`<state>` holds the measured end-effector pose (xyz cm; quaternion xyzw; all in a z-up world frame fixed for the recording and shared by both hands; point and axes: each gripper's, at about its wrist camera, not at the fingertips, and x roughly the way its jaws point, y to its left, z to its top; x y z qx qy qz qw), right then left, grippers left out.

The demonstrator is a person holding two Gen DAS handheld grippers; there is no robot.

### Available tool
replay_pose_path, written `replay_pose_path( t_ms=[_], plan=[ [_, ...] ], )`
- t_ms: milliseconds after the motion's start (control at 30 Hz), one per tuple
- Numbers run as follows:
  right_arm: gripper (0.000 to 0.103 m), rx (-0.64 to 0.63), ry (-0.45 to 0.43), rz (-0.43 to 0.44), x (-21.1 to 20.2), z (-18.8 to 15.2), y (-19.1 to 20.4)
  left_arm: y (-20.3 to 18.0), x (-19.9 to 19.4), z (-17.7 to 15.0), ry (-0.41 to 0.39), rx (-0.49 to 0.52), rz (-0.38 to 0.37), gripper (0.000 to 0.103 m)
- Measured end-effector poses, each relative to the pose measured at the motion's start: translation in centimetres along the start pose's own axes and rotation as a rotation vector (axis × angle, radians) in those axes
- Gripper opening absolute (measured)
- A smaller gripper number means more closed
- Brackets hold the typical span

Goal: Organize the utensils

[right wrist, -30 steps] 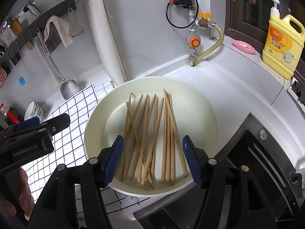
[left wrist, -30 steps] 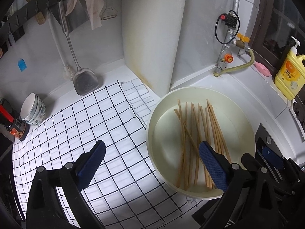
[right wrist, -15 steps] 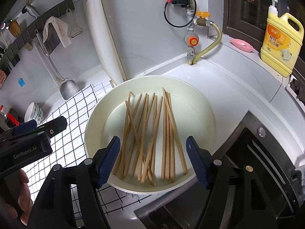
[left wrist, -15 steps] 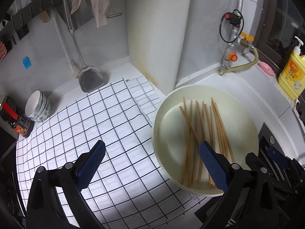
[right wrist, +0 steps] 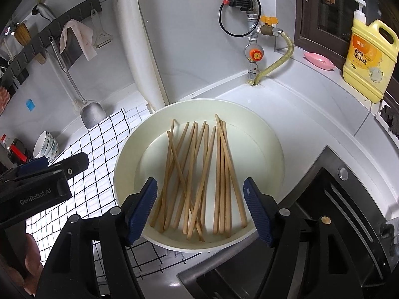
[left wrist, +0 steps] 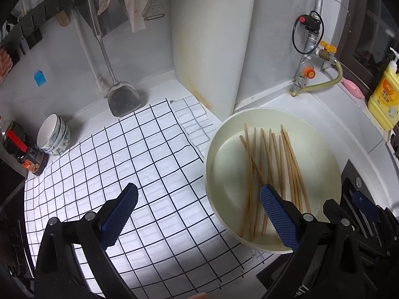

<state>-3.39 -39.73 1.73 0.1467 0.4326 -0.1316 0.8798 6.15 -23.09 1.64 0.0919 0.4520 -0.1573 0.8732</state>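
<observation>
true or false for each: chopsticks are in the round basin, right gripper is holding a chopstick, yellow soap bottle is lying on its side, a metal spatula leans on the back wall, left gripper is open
1. The chopsticks lie in the basin. True.
2. The right gripper holds a chopstick. False: it is open and empty above them.
3. The yellow soap bottle lies on its side. False: it stands upright.
4. A metal spatula leans on the back wall. True.
5. The left gripper is open. True.

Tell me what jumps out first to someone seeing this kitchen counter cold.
The loose pile of wooden chopsticks in the round cream basin at the middle of the counter draws the eye first, with the open right gripper poised over its near rim. To its left lies the black-gridded white cloth, under the open left gripper. The yellow detergent jug glows at far right.
</observation>
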Motion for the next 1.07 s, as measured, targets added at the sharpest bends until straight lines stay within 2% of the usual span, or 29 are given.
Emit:
replay_pose_path(
  t_ms=[733,1067],
  plan=[
    [0.068,0.003,0.003,-0.001,0.1,0.02,-0.01,-0.44,0.1,0.0,-0.003,0.01,-0.03,0.097],
    [0.068,0.005,0.003,-0.001,0.17,0.01,-0.07,-0.24,0.44,0.07,0.015,-0.006,-0.015,0.097]
  ],
)
